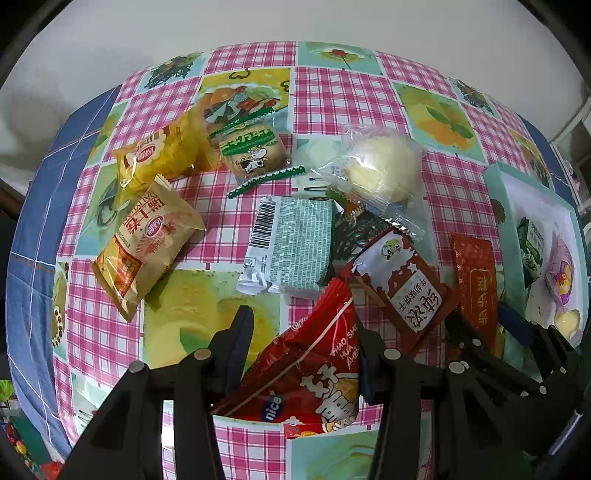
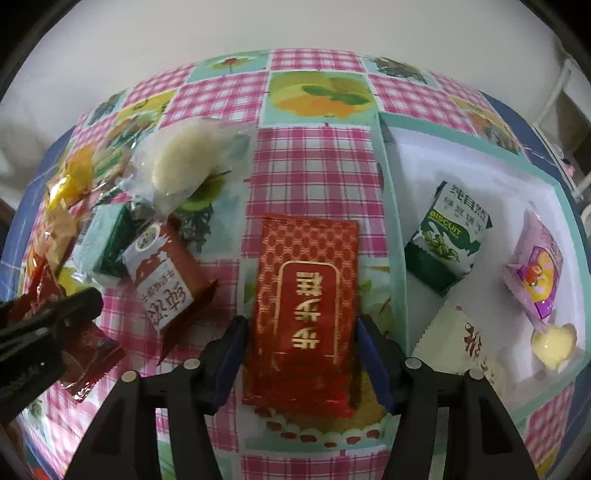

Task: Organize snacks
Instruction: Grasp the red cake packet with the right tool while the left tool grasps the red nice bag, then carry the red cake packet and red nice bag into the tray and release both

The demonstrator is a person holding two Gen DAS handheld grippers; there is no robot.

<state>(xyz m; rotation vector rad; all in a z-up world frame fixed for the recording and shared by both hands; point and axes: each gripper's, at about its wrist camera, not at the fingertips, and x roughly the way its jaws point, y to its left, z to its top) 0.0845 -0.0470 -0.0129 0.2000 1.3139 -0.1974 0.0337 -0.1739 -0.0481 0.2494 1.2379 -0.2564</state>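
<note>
The right gripper (image 2: pixel 299 347) stood open around a flat red packet (image 2: pixel 304 295) beside the box (image 2: pixel 397 236); the left gripper (image 1: pixel 306 347) gripped a red snack bag (image 1: pixel 306 373)

The setting was a home, most likely a dining or living area. A table carried a patchwork tablecloth (image 1: pixel 332 96) of pink gingham squares and fruit and flower prints, edged in blue check. Individually wrapped snacks (image 1: pixel 291 243) lay scattered on that tablecloth, and a shallow mint-green box (image 2: pixel 391 206) with a white interior stood at its right side, holding more packets. Behind the tablecloth rose a plain white wall (image 1: pixel 295 22).
</note>
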